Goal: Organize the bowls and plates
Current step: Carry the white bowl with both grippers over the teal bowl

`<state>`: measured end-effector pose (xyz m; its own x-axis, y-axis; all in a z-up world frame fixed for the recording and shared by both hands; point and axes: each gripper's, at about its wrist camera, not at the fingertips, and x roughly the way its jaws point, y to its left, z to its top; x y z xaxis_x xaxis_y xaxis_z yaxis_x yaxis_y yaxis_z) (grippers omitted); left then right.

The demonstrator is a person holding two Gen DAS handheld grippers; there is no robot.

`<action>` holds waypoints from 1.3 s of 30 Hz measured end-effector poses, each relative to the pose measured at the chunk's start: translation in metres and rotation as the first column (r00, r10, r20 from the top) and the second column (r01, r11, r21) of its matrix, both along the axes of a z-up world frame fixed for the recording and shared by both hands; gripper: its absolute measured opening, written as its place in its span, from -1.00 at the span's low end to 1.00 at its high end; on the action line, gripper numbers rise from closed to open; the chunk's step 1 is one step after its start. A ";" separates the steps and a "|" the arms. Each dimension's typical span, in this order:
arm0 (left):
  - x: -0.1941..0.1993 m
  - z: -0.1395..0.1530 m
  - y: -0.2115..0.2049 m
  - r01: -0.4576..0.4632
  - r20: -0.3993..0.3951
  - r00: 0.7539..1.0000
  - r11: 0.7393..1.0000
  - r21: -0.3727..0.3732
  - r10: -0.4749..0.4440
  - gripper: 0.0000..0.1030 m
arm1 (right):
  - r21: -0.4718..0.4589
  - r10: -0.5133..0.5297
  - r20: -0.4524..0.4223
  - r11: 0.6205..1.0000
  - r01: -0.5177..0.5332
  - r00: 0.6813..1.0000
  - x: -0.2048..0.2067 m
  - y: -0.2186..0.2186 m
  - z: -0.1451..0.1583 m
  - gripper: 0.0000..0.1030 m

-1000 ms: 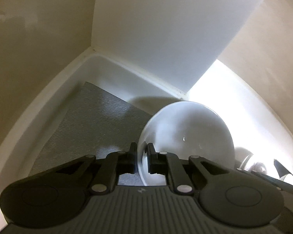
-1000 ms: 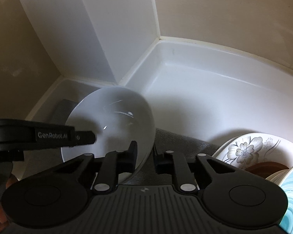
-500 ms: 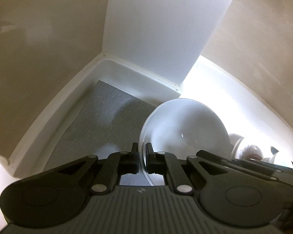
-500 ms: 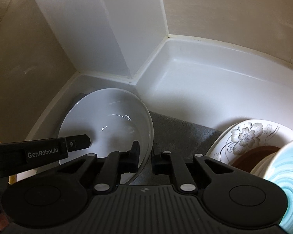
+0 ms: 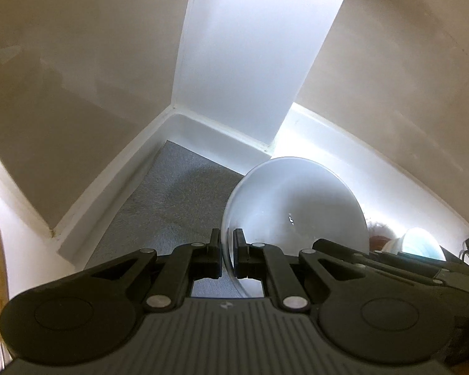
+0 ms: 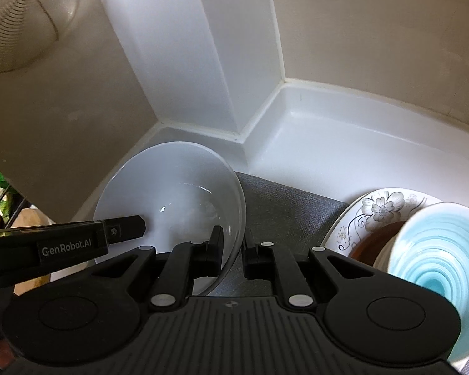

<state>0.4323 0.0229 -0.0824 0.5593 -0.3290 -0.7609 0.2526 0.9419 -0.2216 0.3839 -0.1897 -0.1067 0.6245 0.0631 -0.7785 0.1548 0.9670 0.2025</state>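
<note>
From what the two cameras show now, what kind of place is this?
Probably a home kitchen corner: crockery, a white bowl, a floral plate and a blue ribbed bowl, sits on a grey mat over a white ledge.

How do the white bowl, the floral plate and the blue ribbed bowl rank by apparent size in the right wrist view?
1. white bowl, largest as it looks, though nearest the camera.
2 and 3. floral plate and blue ribbed bowl: unsure; the bowl hides much of the plate and runs out of frame.
</note>
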 end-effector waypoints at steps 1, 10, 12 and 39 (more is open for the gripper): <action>-0.003 0.002 0.000 0.002 0.005 1.000 1.000 -0.002 -0.002 -0.86 | -0.001 -0.001 0.005 1.000 0.001 1.000 -0.001 0.001 0.001 -0.75; -0.025 0.020 -0.004 0.033 0.039 0.999 0.999 -0.021 -0.032 -0.86 | -0.012 -0.027 0.048 1.000 0.028 0.998 -0.027 0.002 0.019 -0.75; -0.029 0.024 -0.007 0.047 0.048 0.998 0.999 -0.027 -0.046 -0.86 | -0.014 -0.037 0.059 0.999 0.038 0.998 -0.034 0.001 0.025 -0.75; -0.051 0.031 -0.154 0.373 0.054 0.927 0.927 -0.044 -0.370 -0.85 | -0.097 -0.366 0.126 0.921 0.378 0.922 -0.116 -0.106 0.057 -0.76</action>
